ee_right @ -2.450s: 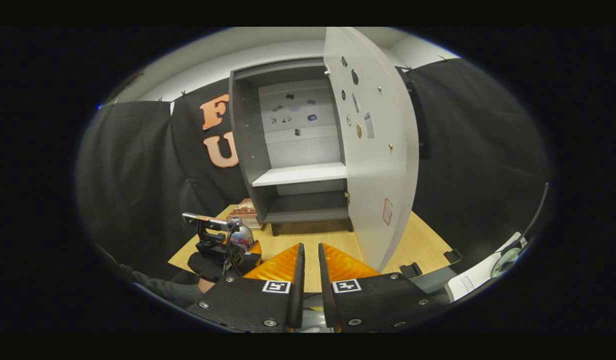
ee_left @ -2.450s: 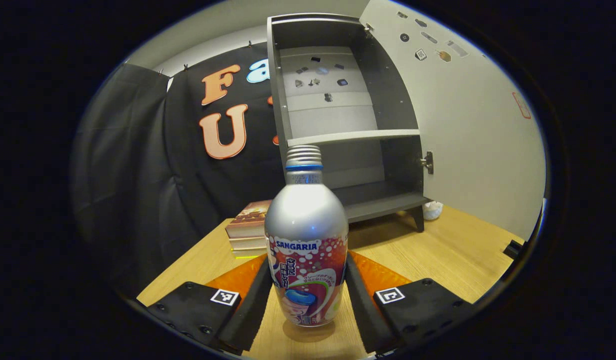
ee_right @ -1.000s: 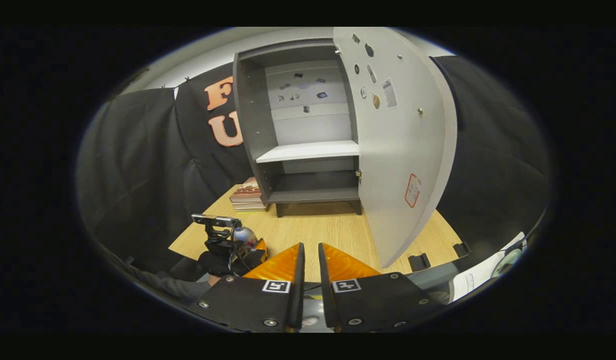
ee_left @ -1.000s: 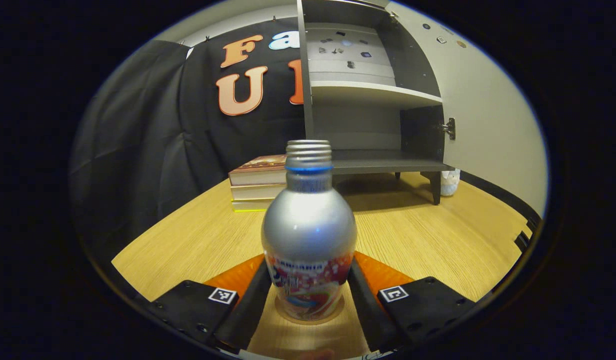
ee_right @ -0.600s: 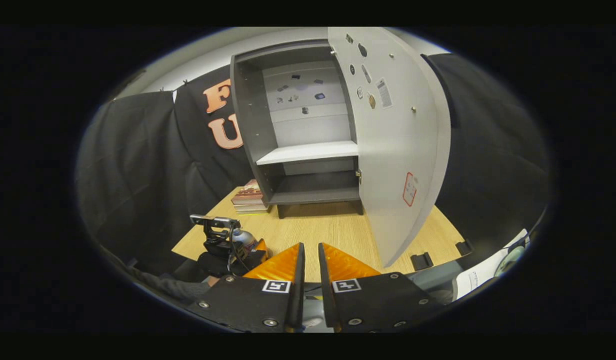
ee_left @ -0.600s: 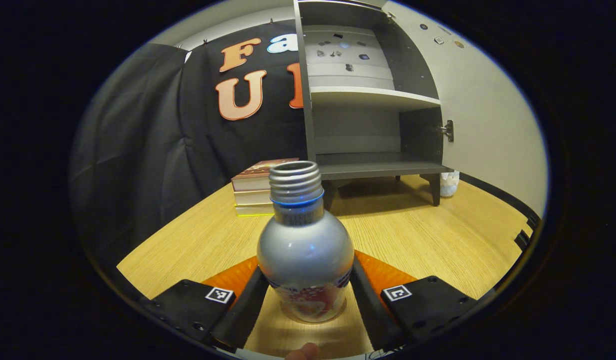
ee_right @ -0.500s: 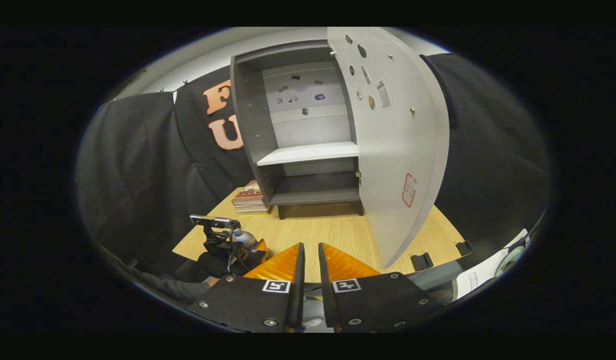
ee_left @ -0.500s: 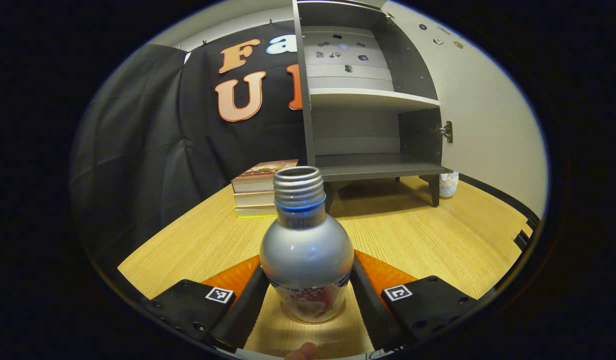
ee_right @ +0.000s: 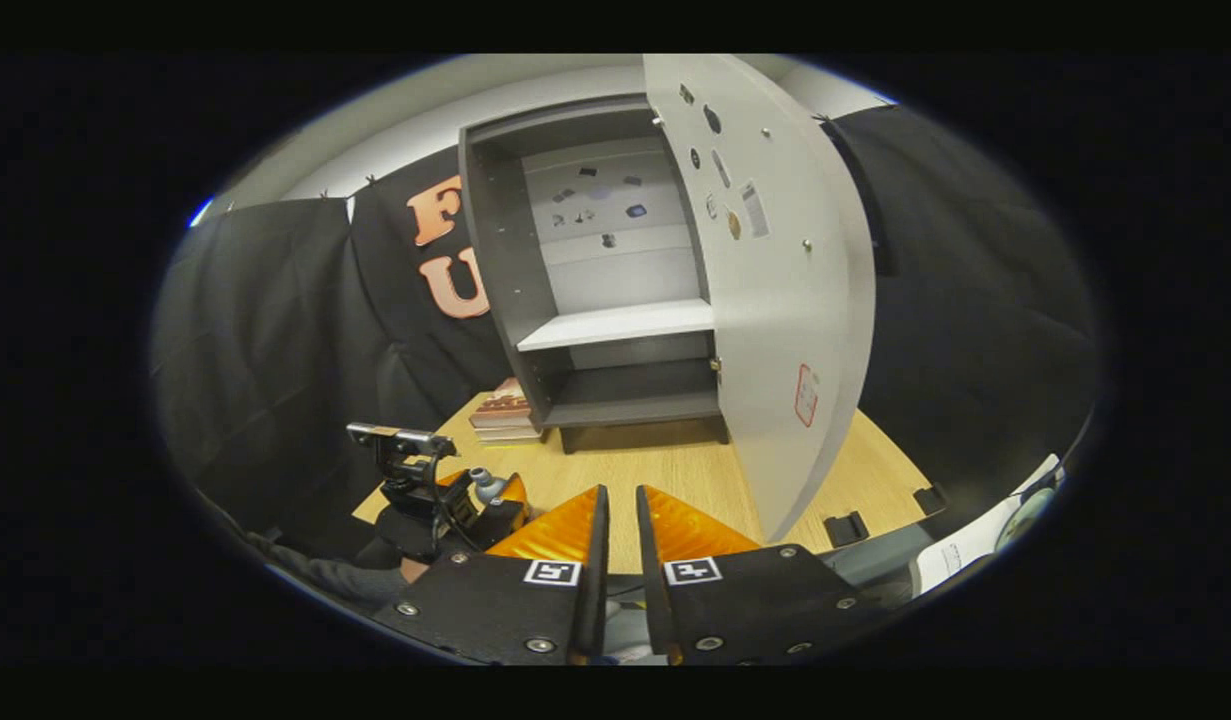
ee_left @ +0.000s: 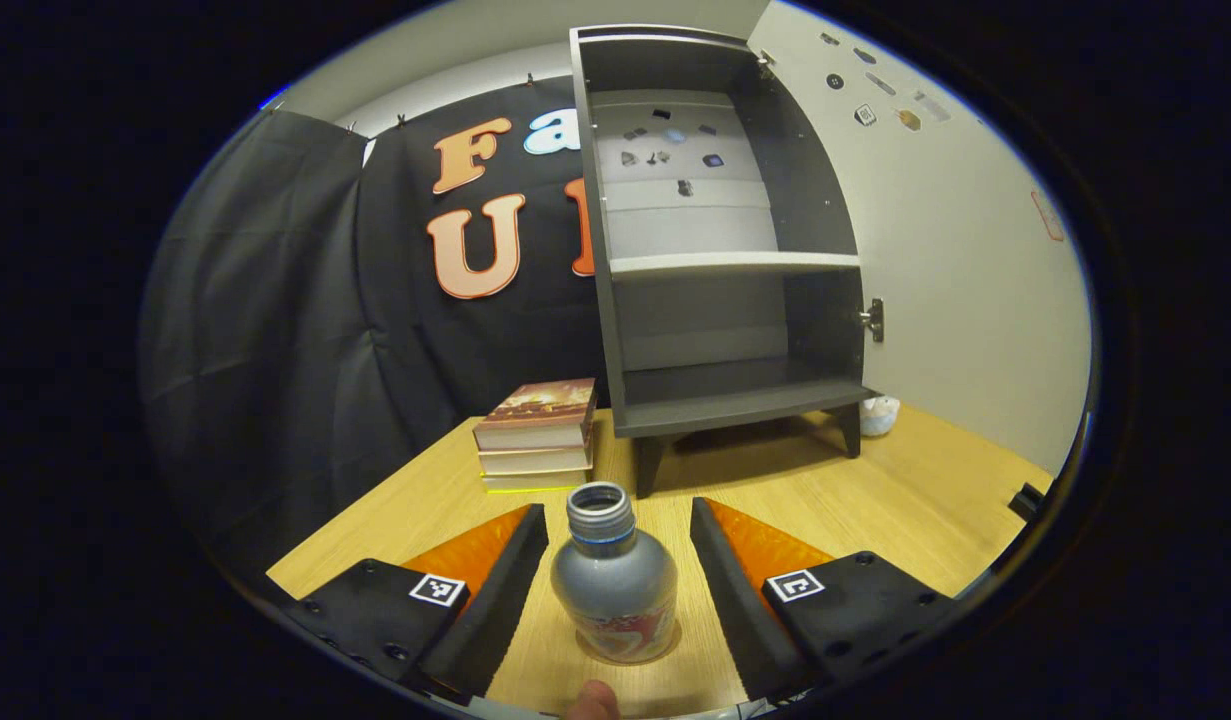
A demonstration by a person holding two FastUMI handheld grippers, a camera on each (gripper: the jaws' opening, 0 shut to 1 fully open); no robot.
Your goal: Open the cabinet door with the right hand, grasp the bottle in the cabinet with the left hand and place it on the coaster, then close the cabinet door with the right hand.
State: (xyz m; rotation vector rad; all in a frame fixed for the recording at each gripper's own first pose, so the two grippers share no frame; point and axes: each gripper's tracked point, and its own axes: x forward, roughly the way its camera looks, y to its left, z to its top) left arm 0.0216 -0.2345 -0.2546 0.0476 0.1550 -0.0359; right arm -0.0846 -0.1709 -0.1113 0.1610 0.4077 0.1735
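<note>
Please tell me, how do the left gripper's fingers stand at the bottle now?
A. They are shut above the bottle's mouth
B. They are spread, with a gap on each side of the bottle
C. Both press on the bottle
B: in the left gripper view the left gripper is open, and the bottle stands on the coaster between its fingers with table visible on both sides.

Silver metal bottle (ee_left: 613,585) upright on round coaster (ee_left: 630,648) on light wooden table (ee_left: 905,505) — stack of books (ee_left: 535,432) behind, left of open grey cabinet (ee_left: 720,250).

Bottle (ee_left: 613,590) silver, blue neck ring, red-white label; cabinet (ee_left: 715,250) dark grey; table (ee_left: 875,500) light wood-grain.
</note>
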